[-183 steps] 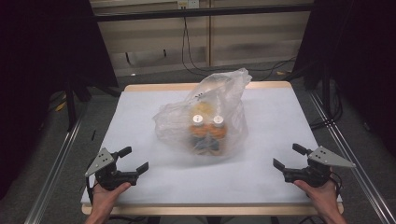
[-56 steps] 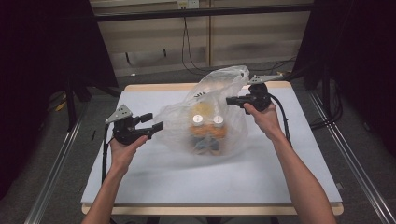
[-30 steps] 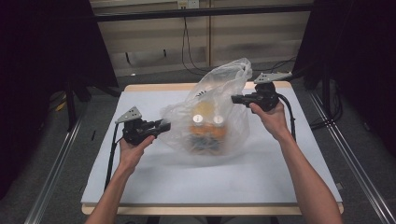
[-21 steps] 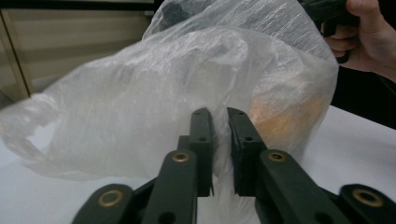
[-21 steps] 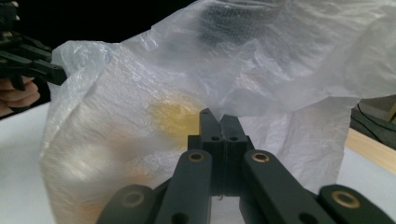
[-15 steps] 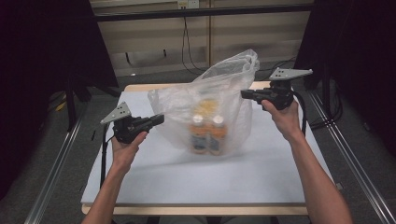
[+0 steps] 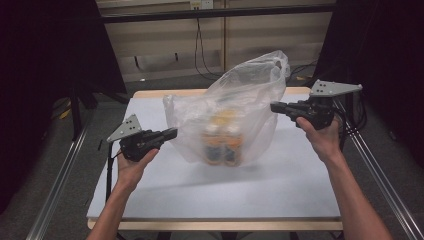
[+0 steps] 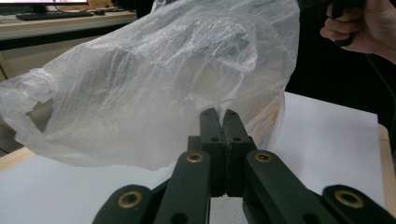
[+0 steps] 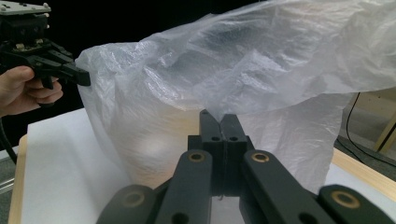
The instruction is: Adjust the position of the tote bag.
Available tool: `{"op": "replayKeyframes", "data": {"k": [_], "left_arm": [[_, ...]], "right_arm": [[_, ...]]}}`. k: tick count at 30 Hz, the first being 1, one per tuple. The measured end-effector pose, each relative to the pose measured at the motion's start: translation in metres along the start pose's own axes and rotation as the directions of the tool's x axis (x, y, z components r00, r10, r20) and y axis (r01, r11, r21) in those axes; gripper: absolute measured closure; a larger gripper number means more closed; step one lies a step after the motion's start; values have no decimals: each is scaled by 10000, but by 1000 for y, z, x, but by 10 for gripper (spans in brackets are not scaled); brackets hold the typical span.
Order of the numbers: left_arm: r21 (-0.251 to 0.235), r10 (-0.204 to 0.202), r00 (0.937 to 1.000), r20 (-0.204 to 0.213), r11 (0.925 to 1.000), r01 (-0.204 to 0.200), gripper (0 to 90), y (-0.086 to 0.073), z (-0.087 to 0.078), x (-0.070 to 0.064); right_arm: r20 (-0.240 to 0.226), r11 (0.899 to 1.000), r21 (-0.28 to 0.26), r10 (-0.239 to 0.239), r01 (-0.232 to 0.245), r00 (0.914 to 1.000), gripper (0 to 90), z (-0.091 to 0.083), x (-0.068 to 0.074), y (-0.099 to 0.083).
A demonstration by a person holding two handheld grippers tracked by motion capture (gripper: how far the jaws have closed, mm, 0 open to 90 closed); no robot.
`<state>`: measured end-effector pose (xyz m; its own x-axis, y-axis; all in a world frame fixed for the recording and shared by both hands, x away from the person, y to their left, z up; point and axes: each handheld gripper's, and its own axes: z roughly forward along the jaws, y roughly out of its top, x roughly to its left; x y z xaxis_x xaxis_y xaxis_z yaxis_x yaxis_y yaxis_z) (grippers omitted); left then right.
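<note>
A clear thin plastic bag [image 7: 235,100] stands tall over the middle of the white table [image 7: 280,185], stretched between both grippers. Inside it, low down, are bottles with orange labels and pale caps [image 7: 222,142], blurred by the film. My left gripper [image 7: 172,133] is shut on the bag's left side; in the left gripper view the jaws are pressed together [image 8: 219,114] with the bag's film [image 8: 154,84] pinched at their tips. My right gripper [image 7: 274,106] is shut on the bag's right edge; its jaws [image 9: 219,116] meet under the bag [image 9: 261,79].
Metal rails run along both sides of the table, one of them the left rail [image 7: 55,190]. Cables hang on the wall behind [image 7: 200,45]. Dark curtains close in left and right. The other hand and gripper [image 9: 42,60] appear across the bag.
Both grippers closed on the bag's sides and lifted them up and apart. The bag rose from a slumped heap to a tall, stretched shape with the bottles at its bottom.
</note>
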<state>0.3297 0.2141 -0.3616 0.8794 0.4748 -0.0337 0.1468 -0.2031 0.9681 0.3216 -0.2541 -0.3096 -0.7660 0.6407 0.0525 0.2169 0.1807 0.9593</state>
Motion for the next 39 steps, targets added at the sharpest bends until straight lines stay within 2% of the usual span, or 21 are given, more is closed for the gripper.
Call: {"op": "replayKeyframes", "data": {"k": [2, 3, 4, 5, 9, 14, 16, 17, 29, 30, 35, 39], "left_arm": [[42, 167, 9999, 3, 9999, -167, 900, 0, -2, -4], [35, 94, 9999, 41, 9999, -94, 900, 0, -3, -7], [100, 333, 9994, 62, 9994, -333, 900, 0, -4, -8], [104, 389, 9991, 142, 9992, -390, 900, -1, -5, -10], [108, 163, 9981, 602, 9998, -170, 900, -4, -8, -16], [128, 260, 9977, 624, 9996, -268, 900, -4, -10, -19], [196, 247, 9975, 659, 9995, -260, 900, -6, -10, -20], [301, 364, 9972, 649, 9988, -384, 900, -8, -9, -21], [704, 303, 9970, 717, 9969, -354, 900, -21, -3, -20], [840, 262, 9967, 773, 9959, -327, 900, -24, -2, -22], [1055, 485, 9967, 649, 9929, -552, 900, -29, -1, -20], [1240, 342, 9978, 573, 9914, -411, 900, -36, 1, -17]], "right_arm": [[-2, 10000, -2, -80, 80, 10000, 900, -5, 5, -2], [-2, 10000, -2, -80, 80, 10000, 900, -5, 5, -2], [-43, 9999, 16, -128, 128, 9999, 900, -8, 7, -4], [-41, 9999, 19, -170, 170, 9998, 900, -10, 9, -5], [-111, 9998, -22, -188, 187, 9998, 900, -19, 17, -13], [-186, 9988, 24, -489, 490, 9986, 900, -27, 24, -16], [-183, 9990, -8, -442, 441, 9989, 900, -29, 24, -17], [-177, 9992, 21, -406, 407, 9990, 900, -30, 24, -18], [-303, 9985, 508, -203, 218, 9993, 900, -21, 24, -42], [-131, 9976, 652, -245, 253, 9996, 900, -21, 25, -43], [-128, 9957, 849, -349, 358, 9993, 900, -16, 28, -46], [-150, 9910, 1257, -445, 460, 9989, 900, -7, 29, -51]]}}
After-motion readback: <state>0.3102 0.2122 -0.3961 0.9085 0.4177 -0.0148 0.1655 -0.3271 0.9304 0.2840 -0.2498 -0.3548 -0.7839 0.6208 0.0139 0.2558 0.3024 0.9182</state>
